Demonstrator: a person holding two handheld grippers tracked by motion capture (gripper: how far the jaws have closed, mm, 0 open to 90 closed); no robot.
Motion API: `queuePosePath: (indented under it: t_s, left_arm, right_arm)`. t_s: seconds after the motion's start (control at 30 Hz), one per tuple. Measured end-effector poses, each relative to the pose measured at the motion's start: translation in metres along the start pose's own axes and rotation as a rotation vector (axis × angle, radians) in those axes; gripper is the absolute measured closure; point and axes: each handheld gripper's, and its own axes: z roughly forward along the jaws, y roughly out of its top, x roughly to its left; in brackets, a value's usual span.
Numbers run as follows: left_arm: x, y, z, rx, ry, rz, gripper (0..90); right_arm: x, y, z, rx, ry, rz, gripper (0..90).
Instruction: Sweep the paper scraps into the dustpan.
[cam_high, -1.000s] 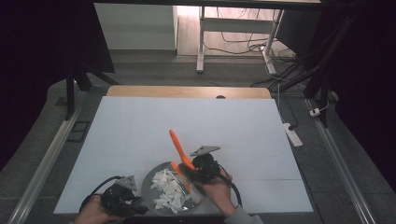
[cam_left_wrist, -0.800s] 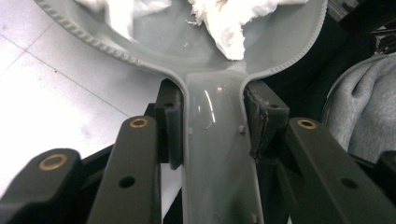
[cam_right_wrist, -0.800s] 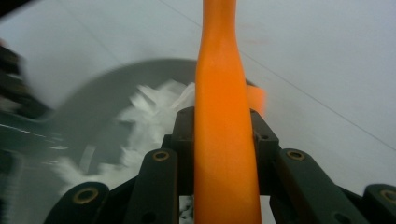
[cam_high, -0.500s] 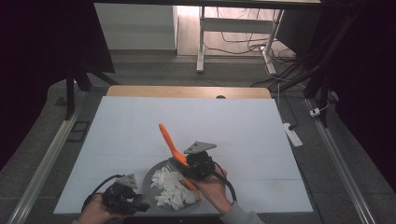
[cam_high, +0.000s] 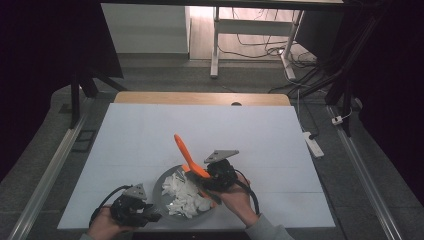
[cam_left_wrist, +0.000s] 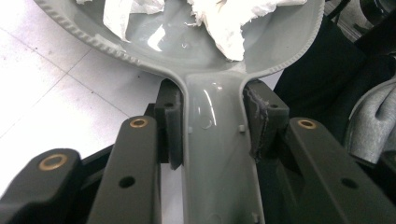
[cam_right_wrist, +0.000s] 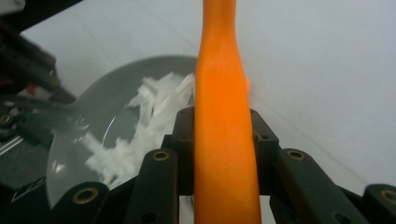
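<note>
- The left gripper (cam_high: 152, 216), at the near left edge of the white table (cam_high: 125, 145), has its 2 black jaws closed on the flat handle of the grey plastic pan (cam_left_wrist: 215, 154); the pads (cam_left_wrist: 169, 122) press the handle from both sides.
- The round grey pan (cam_high: 167, 182) sits on the table just ahead of that gripper and holds a heap of torn white paper scraps (cam_high: 186, 196).
- The right gripper (cam_high: 207, 176), just right of the pan, is clamped on the long orange plastic spatula (cam_right_wrist: 225, 140).
- The spatula (cam_high: 186, 156) slants up and away over the pan's far rim, its tip above the bare table.
- Beyond lies the table's wooden far edge (cam_high: 200, 98).
</note>
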Motion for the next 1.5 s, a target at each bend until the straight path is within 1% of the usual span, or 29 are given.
queuePosePath:
  t_s: [0.03, 0.1, 0.13, 0.2, 0.3, 0.4, 0.5, 0.63, 0.8, 0.97, 1.03, 1.13, 1.33, 1.5]
  left_arm:
    - [0.001, 0.0, 0.0, 0.0, 0.001, -0.006, 61.6]
    - [0.001, 0.0, 0.001, 0.003, 0.004, -0.014, 61.6]
    - [0.002, -0.001, 0.001, 0.001, 0.0, -0.016, 61.6]
    - [0.002, 0.0, 0.001, 0.0, 0.006, -0.014, 61.6]
    - [0.002, 0.0, 0.0, -0.007, 0.014, -0.018, 61.6]
    - [0.003, -0.001, -0.002, -0.021, 0.016, -0.021, 61.6]
    - [0.004, -0.001, -0.004, -0.037, 0.025, -0.026, 61.6]
    - [0.005, -0.001, -0.007, -0.059, 0.031, -0.037, 61.6]
    - [0.007, -0.001, -0.01, -0.093, 0.043, -0.059, 61.6]
    - [0.008, -0.001, -0.014, -0.131, 0.056, -0.092, 61.6]
    - [0.01, -0.001, -0.016, -0.144, 0.066, -0.098, 61.6]
    - [0.011, -0.001, -0.018, -0.176, 0.067, -0.124, 61.5]
    - [0.013, 0.0, -0.022, -0.207, 0.089, -0.148, 61.5]
    - [0.016, -0.001, -0.027, -0.244, 0.096, -0.182, 61.5]
  right_arm:
    - [-0.001, -0.001, -0.001, -0.005, 0.006, 0.003, 70.5]
    - [-0.005, -0.001, -0.007, -0.036, 0.047, 0.035, 70.5]
    - [-0.007, 0.0, -0.012, -0.05, 0.051, 0.044, 70.5]
    - [-0.009, 0.001, -0.021, -0.071, 0.047, 0.037, 70.5]
    - [-0.016, 0.002, -0.033, -0.101, 0.031, 0.037, 70.5]
    - [-0.025, 0.0, -0.042, -0.12, 0.004, 0.052, 70.5]
    - [-0.034, -0.004, -0.047, -0.126, -0.03, 0.059, 70.5]
    - [-0.044, -0.01, -0.052, -0.134, -0.049, 0.073, 70.6]
    - [-0.051, -0.016, -0.057, -0.149, -0.062, 0.078, 70.6]
    - [-0.053, -0.022, -0.063, -0.16, -0.072, 0.052, 70.6]
    - [-0.054, -0.024, -0.066, -0.161, -0.078, 0.039, 70.6]
    - [-0.055, -0.029, -0.07, -0.166, -0.083, 0.024, 70.6]
    - [-0.058, -0.035, -0.076, -0.171, -0.092, 0.003, 70.6]
    - [-0.061, -0.039, -0.083, -0.178, -0.098, -0.016, 70.6]
